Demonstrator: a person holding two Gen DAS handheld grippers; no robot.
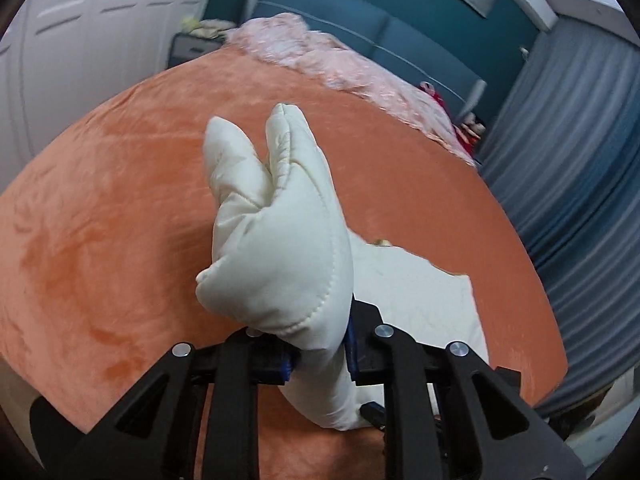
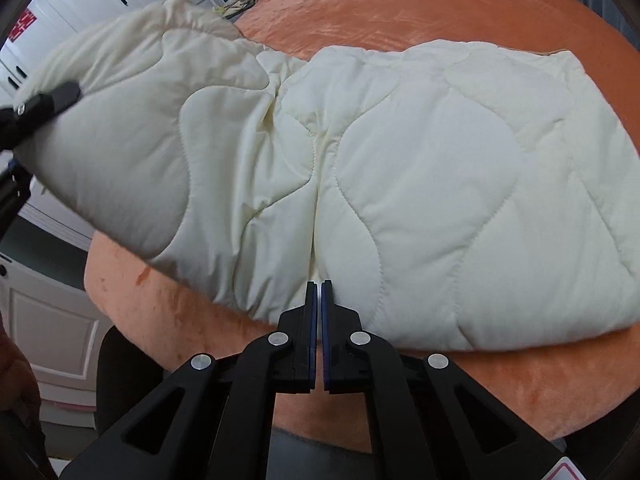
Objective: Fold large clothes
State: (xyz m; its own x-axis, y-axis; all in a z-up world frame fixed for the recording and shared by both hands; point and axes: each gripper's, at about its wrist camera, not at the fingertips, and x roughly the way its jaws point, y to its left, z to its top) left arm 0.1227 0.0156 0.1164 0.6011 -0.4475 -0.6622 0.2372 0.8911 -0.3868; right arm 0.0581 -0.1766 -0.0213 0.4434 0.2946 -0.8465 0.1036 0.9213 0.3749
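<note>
While left tongs (image 1: 320, 356) pinch quilt (image 2: 400, 184) edge (lifted)

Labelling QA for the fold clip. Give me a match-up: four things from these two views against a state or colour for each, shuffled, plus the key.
Things:
1. left gripper
2. right gripper
3. cream quilted garment
4. bed cover

States or colours:
A. orange, plush, spread under everything
B. shut with nothing between the fingers, at the garment's near edge
C. clamped on a bunched puffy fold, lifted off the bed
D. lying mostly flat, one end raised

Pairs: 1-C, 2-B, 3-D, 4-A
</note>
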